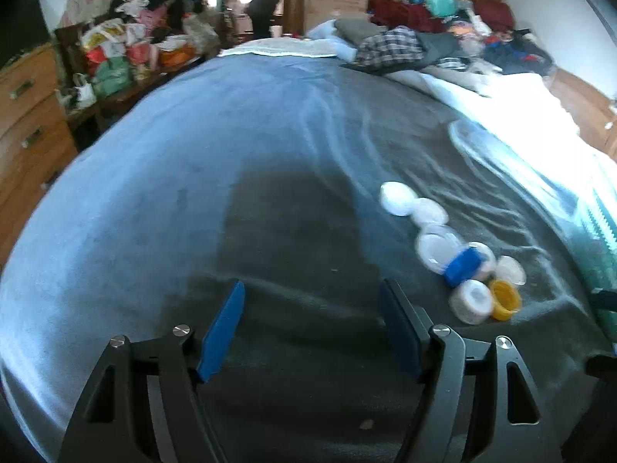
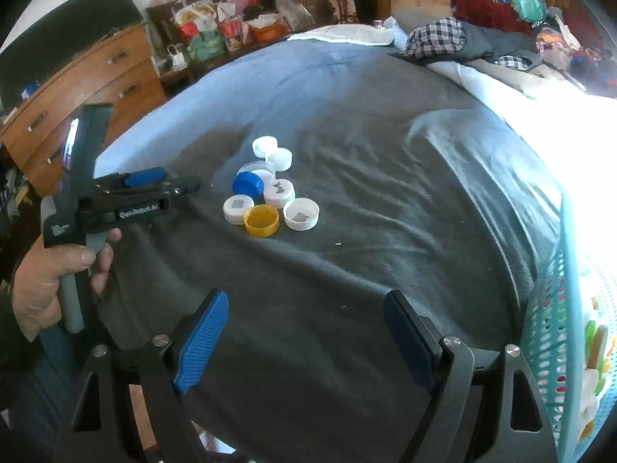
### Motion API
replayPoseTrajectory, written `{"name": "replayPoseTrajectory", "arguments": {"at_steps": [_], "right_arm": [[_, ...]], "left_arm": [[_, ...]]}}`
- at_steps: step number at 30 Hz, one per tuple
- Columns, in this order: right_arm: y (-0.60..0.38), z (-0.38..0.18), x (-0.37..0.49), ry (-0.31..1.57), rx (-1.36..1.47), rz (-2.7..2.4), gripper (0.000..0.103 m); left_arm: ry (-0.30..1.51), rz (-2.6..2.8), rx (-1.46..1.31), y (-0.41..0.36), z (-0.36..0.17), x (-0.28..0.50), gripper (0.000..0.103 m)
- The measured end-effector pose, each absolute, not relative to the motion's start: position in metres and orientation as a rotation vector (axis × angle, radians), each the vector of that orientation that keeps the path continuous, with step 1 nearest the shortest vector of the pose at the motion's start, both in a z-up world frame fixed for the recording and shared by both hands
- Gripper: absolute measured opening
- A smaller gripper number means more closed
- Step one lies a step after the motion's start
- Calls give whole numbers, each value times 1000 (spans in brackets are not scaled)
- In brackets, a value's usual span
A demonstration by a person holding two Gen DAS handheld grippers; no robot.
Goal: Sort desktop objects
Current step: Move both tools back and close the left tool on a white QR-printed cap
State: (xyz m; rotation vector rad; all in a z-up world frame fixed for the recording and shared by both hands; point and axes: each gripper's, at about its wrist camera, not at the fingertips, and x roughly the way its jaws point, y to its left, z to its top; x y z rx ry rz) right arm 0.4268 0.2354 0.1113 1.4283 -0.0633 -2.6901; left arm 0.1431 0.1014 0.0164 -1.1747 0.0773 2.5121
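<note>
mostly bare blanket (image 2: pixel 366 193), caps (image 2: pixel 270 193) clustered, basket (image 2: pixel 547 347) at edge

Caps (image 2: pixel 270 193) cluster on the blanket (image 2: pixel 366 212), basket (image 2: pixel 555 308) at right edge.

The blanket (image 2: pixel 347 231) is grey. On it lie white caps (image 2: pixel 301 214), one blue cap (image 2: pixel 246 184) and one yellow cap (image 2: pixel 262 220). The basket (image 2: pixel 555 332) is turquoise. Both hand-held grippers carry blue pads (image 2: pixel 202 341) on black frames. Checked black-and-white cloth (image 2: pixel 435 36) lies beyond.
</note>
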Motion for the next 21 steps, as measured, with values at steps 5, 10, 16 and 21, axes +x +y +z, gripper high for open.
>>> {"name": "replayPoseTrajectory", "arguments": {"at_steps": [5,10,16,21], "right_arm": [[247,89,421,-113,1500,-2689,87],[256,68,417,-139,1552,-2673,89],[256,62,415,-156,1535,-2673,99],[257,65,415,-184,1511,-2701,95]], "left_arm": [[120,2266,-1085,123,25,163,58],[254,2175,-1058,147,21,178,53],[242,2166,-1065,162,19,163,45],[203,2161,-1091,157,19,159,25]]}}
